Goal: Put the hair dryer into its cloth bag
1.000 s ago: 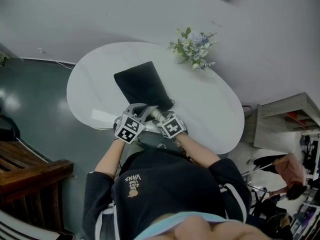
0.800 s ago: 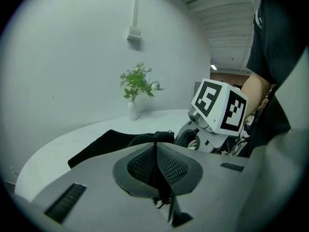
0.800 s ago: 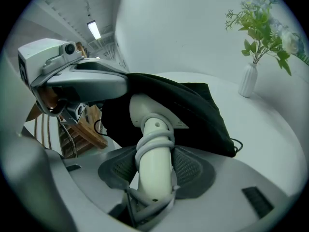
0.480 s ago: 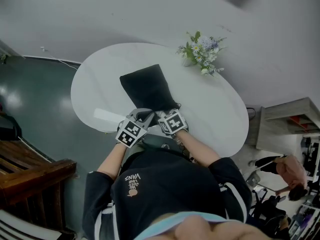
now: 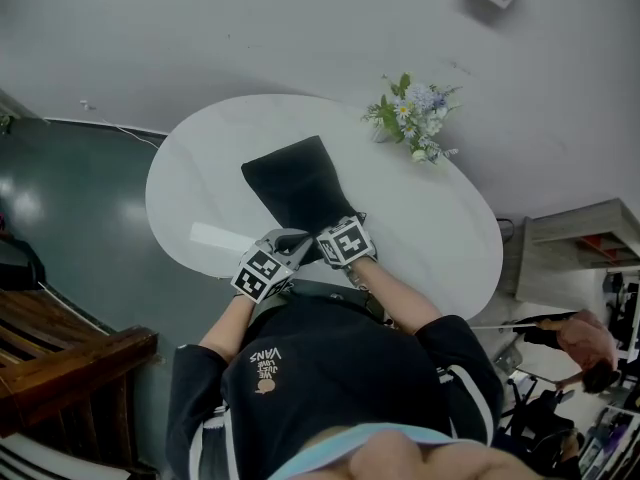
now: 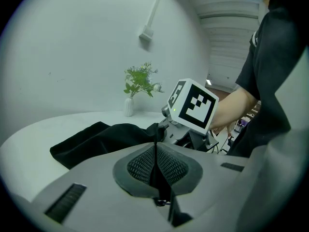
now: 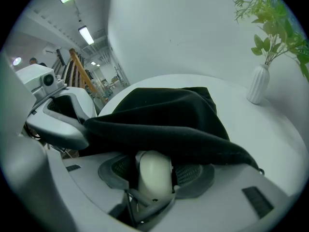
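Progress looks well along: the black cloth bag [image 5: 298, 180] lies on the white oval desk [image 5: 440, 230], and only a rounded end of the cream-white plastic hair dryer [image 7: 154, 164] pokes out under its hem, at lower centre. The right tool [image 7: 155, 179] is clamped on that end, and the left tool [image 6: 155, 159] is pinched tight on the bag's edge. Left, I judge: pushing that end inside. Cloth hides the dryer's body, and no cord shows.

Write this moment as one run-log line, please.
left gripper: shut on black cloth bag edge | right gripper: shut on cream plastic hair dryer | dryer: partly under bag cloth
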`<state>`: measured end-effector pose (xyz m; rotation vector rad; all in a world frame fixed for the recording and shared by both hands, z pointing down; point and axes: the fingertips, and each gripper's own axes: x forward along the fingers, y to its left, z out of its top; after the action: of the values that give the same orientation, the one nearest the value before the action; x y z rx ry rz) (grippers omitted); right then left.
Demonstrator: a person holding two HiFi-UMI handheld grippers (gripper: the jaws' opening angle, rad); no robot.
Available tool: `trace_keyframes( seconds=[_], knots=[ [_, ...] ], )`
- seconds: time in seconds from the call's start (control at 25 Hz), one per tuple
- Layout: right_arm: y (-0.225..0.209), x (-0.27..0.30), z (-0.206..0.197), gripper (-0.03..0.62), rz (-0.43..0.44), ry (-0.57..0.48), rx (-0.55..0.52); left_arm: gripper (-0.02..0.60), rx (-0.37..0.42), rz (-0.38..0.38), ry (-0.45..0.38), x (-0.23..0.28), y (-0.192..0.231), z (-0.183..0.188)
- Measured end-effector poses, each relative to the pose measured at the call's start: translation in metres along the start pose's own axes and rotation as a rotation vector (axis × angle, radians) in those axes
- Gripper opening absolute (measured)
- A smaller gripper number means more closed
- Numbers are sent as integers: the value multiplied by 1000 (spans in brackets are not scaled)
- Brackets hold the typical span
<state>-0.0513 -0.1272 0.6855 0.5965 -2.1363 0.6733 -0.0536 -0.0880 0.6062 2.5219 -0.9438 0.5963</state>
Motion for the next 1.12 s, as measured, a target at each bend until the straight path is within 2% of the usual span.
trace_keyframes(
  seconds=[0.28, 0.52, 0.72, 1.12],
  knots=[
    [-4, 15, 28, 222, 4, 9, -25, 28, -34, -27, 4, -2, 17, -4],
    [0, 29, 42, 222, 28, 60, -53, 28, -20, -57, 42, -6, 35, -15],
    [-1, 43, 55, 222, 1, 54, -82, 28, -46, -104, 5, -10, 44, -12],
    [3, 76, 95, 222, -23, 41, -82, 28, -54, -106, -4, -25, 84, -20]
  ],
)
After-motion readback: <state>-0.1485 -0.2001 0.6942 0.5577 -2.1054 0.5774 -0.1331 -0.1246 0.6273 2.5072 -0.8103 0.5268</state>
